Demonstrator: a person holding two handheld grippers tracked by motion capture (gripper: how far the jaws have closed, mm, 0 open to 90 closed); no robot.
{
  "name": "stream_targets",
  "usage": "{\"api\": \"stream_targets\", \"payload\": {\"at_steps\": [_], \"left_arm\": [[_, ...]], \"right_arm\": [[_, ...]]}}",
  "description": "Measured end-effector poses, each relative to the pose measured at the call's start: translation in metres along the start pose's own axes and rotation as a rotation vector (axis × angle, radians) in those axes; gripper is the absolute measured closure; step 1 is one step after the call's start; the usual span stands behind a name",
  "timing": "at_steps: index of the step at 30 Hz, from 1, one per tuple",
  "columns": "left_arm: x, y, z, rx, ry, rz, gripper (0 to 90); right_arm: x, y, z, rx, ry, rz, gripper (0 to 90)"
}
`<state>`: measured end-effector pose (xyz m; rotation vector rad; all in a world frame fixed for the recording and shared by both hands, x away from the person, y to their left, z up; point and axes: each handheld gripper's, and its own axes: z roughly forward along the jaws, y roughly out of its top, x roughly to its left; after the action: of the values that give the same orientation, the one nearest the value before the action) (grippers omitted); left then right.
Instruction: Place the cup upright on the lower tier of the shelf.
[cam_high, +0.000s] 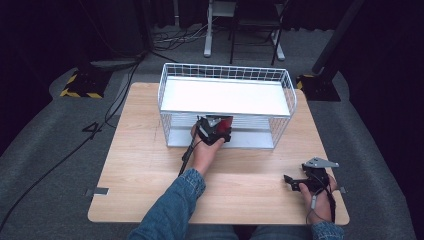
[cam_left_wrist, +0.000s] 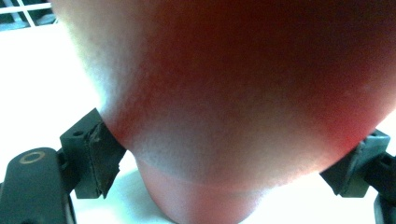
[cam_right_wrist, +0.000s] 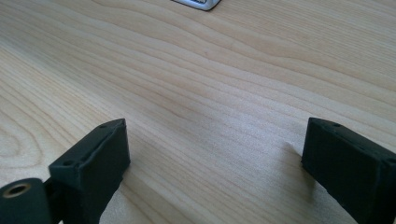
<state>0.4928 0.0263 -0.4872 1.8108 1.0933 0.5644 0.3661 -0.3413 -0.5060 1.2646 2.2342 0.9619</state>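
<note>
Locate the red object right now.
High view: the red object sits between the left gripper jaws at the open front of the white wire rack, mid-table.

white wire two-tier rack (cam_high: 227, 75) at table (cam_high: 140, 165) rear centre | left gripper (cam_high: 215, 131) at rack's front, on round red object (cam_left_wrist: 243, 93) | right gripper (cam_high: 292, 182) near right front edge

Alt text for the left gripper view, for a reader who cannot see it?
A red, rounded object sits between the left hand-held gripper jaws, both black pads pressed against its sides. It rests on a bright white surface, with white wire mesh at top left.
</note>
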Motion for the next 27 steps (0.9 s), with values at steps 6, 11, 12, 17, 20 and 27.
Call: {"api": "stream_targets", "payload": {"at_steps": [6,11,12,17,20,27], "left_arm": [[0.001,-0.002,-0.002,0.018,-0.008,0.003,14.3],[0.003,-0.007,-0.01,0.036,-0.03,-0.034,14.8],[0.004,-0.007,-0.012,0.036,-0.033,-0.029,14.8],[0.004,-0.008,-0.021,0.021,-0.041,-0.031,14.8],[0.005,-0.008,-0.029,0.01,-0.054,-0.027,14.8],[0.002,-0.005,-0.053,-0.002,-0.07,-0.01,14.8]], "right_arm": [[0.0,0.0,0.0,0.0,0.0,0.0,8.0],[0.0,0.0,0.0,0.0,0.0,0.0,8.0],[0.0,0.0,0.0,0.0,0.0,0.0,8.0],[0.0,0.0,0.0,0.0,0.0,-0.001,8.0],[0.0,0.0,0.0,0.0,0.0,0.0,8.0],[0.0,0.0,0.0,0.001,0.001,0.0,8.0]]}}
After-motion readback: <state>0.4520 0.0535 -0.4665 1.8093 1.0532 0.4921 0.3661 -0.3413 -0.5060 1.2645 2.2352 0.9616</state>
